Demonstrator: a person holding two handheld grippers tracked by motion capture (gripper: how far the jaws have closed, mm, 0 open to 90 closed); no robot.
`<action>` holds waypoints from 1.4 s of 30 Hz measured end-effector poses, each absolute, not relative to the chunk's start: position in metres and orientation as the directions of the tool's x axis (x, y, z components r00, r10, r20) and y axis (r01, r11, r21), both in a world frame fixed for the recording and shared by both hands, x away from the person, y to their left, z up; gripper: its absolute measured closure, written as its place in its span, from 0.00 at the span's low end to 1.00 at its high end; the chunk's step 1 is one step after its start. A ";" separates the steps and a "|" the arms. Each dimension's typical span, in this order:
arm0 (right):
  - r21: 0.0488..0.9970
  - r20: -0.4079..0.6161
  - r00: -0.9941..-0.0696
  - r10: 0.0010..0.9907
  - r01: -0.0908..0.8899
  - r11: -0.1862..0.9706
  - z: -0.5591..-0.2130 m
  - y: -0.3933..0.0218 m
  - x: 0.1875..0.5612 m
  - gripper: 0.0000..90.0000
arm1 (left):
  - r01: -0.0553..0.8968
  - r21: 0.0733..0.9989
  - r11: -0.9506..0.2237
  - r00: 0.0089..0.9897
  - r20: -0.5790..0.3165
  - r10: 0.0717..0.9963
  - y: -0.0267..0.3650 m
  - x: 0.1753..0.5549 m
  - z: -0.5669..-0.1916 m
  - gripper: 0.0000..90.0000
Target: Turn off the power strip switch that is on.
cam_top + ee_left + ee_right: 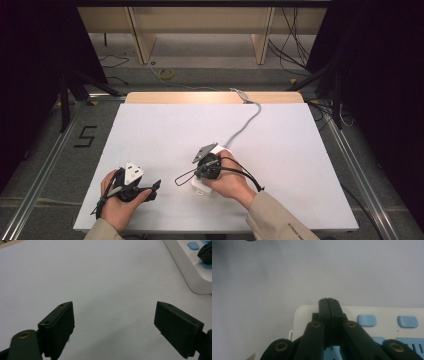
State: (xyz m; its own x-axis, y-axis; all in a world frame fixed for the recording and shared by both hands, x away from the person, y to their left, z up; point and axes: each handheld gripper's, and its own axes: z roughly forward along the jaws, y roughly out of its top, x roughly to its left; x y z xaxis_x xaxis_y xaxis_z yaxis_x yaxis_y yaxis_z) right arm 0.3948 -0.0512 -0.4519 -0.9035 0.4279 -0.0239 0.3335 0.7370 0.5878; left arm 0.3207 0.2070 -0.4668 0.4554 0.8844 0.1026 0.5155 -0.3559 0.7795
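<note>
A white power strip (202,186) with pale blue buttons (366,320) lies on the white table top (165,135), a little right of centre and toward the near edge; most of it is covered in the high view by the person's right hand (231,181), and its grey cord (246,125) runs off toward the far edge, where it ends at the bare wooden strip (150,97) of the table. No container is on the table. The right gripper (329,301) sits over the strip's near-left end; in the right gripper view its jaws are pressed together, tip against tip, with nothing between them, and they rest over the strip's rounded corner beside the row of blue buttons. The left gripper (113,322), in the left hand (116,200), hovers near the table's near-left corner, well apart from the strip; in the left gripper view its jaws stand wide apart over bare white surface, and the strip's edge appears at the upper right of that view. The far half of the table top and its whole left side lie open, as does the right side beyond the right forearm. Past the table edges are grey floor, metal rails (40,175) on both sides, and a taped figure 5 (85,136) on the floor at left.
</note>
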 end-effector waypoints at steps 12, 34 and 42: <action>0.598 -0.027 -0.901 0.434 0.333 0.729 -0.454 -0.052 0.393 1.00 | 0.517 0.778 -0.356 0.455 0.103 0.885 0.206 0.321 -0.467 0.18; 0.608 -0.030 -0.900 0.435 0.329 0.723 -0.450 -0.057 0.393 1.00 | 0.520 0.776 -0.358 0.457 0.102 0.883 0.206 0.321 -0.468 0.18; 0.621 -0.042 -0.895 0.444 0.325 0.714 -0.446 -0.068 0.392 0.95 | 0.518 0.778 -0.357 0.457 0.101 0.884 0.206 0.321 -0.468 0.18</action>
State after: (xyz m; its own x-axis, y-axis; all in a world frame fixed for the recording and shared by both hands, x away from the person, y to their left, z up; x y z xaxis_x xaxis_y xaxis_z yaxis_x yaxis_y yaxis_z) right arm 0.3923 -0.0680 -0.4465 -0.8948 0.4444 -0.0424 0.3250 0.7136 0.6206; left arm 0.3211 0.2058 -0.4680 0.4567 0.8838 0.1012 0.5179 -0.3566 0.7776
